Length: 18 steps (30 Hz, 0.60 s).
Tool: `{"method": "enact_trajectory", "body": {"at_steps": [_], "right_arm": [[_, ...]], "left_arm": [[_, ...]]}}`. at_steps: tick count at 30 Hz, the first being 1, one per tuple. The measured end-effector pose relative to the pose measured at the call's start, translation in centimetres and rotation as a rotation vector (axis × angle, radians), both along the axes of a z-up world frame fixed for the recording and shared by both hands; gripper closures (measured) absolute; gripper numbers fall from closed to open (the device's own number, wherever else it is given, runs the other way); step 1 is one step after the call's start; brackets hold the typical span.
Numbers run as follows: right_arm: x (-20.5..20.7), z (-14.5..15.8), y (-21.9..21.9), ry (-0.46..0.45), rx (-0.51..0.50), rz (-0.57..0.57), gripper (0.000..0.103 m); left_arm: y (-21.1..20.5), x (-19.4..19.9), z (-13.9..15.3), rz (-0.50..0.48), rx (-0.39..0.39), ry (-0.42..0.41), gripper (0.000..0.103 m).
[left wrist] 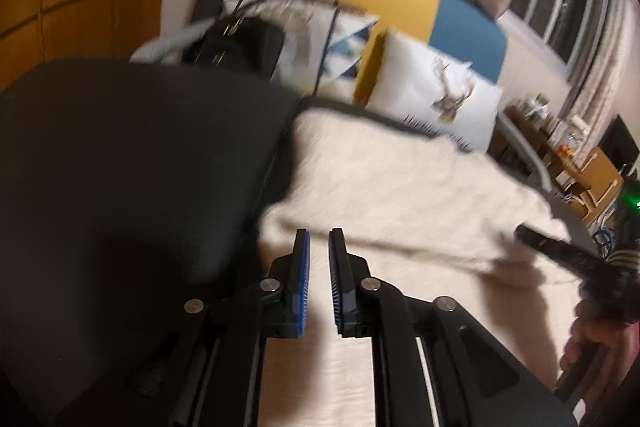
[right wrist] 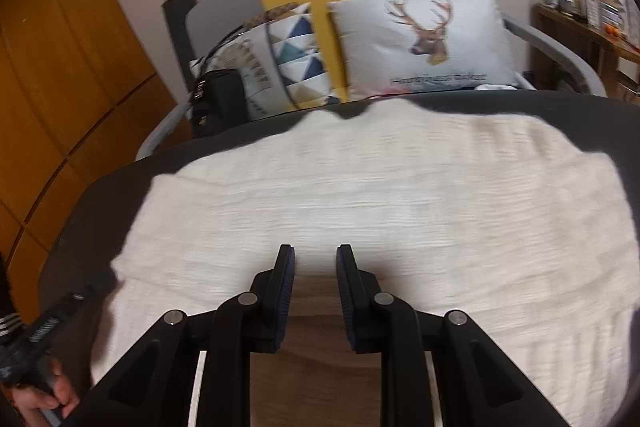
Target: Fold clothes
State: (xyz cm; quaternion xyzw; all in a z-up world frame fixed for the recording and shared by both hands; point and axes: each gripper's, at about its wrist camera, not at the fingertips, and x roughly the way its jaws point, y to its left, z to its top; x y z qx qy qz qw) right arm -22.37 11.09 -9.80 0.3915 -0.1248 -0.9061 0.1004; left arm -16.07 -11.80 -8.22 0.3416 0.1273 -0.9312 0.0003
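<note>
Cream knit garment [right wrist: 384,195] lies spread flat across the dark table [right wrist: 120,175], one fold apparently already in. Left gripper [left wrist: 319,239] hangs over its near edge, jaws a narrow gap apart, nothing between them. Right gripper [right wrist: 315,255] is over the garment's middle, jaws moderately apart, also empty. Next fold probably needs both to pinch matching corners, lift evenly, and lay edge on edge to avoid skew.
</note>
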Motion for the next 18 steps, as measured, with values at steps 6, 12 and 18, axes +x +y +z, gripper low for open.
{"method": "enact_trajectory", "body": {"at_steps": [6, 12, 18], "right_arm": [[-0.3, 0.1, 1.4, -0.011, 0.022, 0.005, 0.082], [-1.6, -1.4, 1.7, -0.049, 0.147, 0.017, 0.094], [0.4, -0.5, 3.9, -0.020, 0.010, -0.037, 0.092]], "left_arm": [[5.2, -6.7, 0.3, -0.144, -0.178, 0.003, 0.079], [7.4, -9.4, -2.9, -0.200, -0.338, -0.102, 0.072], [7.3, -9.1, -3.0, -0.179, -0.359, -0.094, 0.068]]}}
